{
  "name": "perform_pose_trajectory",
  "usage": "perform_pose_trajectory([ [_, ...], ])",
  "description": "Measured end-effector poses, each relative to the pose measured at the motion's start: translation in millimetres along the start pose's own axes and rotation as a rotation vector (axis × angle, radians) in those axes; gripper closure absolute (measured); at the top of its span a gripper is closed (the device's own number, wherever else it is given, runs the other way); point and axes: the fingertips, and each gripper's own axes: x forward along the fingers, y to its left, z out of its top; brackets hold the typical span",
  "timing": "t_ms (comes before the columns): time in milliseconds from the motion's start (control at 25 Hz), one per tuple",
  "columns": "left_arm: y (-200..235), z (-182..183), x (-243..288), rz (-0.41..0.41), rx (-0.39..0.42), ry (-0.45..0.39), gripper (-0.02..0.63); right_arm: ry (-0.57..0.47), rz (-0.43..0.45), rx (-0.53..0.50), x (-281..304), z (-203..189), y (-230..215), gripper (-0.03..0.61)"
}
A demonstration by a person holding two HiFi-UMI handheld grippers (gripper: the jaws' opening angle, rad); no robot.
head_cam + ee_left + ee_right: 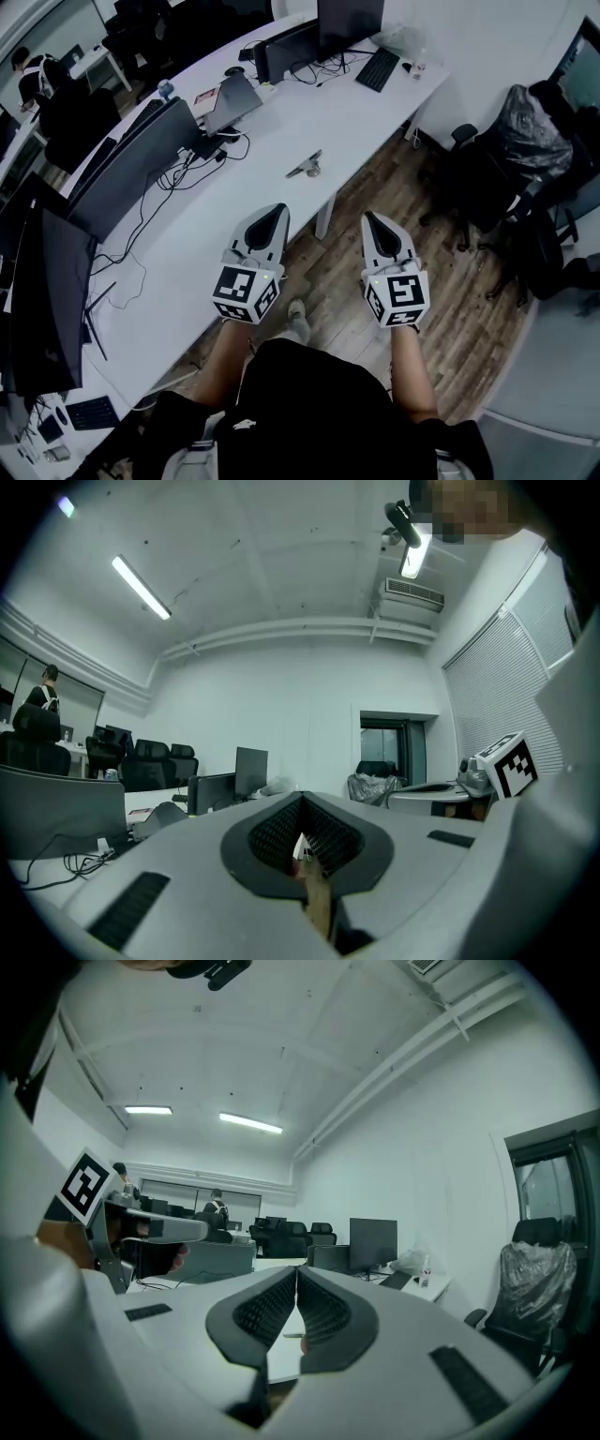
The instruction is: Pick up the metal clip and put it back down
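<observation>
Lying on the white desk, well ahead of both grippers and touched by neither: one metal clip. Left gripper: jaws pressed together, nothing between them, pointing level above the desk's near edge. Right gripper: jaws pressed together, likewise empty, pointing level over the wood floor just beside the desk

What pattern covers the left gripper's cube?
Black-and-white square markers; the cube shows best in head view.
</observation>
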Motion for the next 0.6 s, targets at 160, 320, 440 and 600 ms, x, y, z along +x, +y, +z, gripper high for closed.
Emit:
perform_pose_trajectory([
  [160,25,7,32,-0.003,0.001,0.001,0.604,0.006,0.002,-0.009,38,8,-12,0.554],
  [320,45,10,60,-0.014,0.010,0.011,0.604,0.011,0.003,-0.011,72,13,-21,0.554],
  [440,63,8,76,-0.016,0.005,0.018,0.604,0.017,0.005,-0.014,98,13,-22,0.554],
  [600,89,8,94,-0.012,-0.007,0.021,0.604,0.024,0.005,-0.015,129,14,-24,0.554],
])
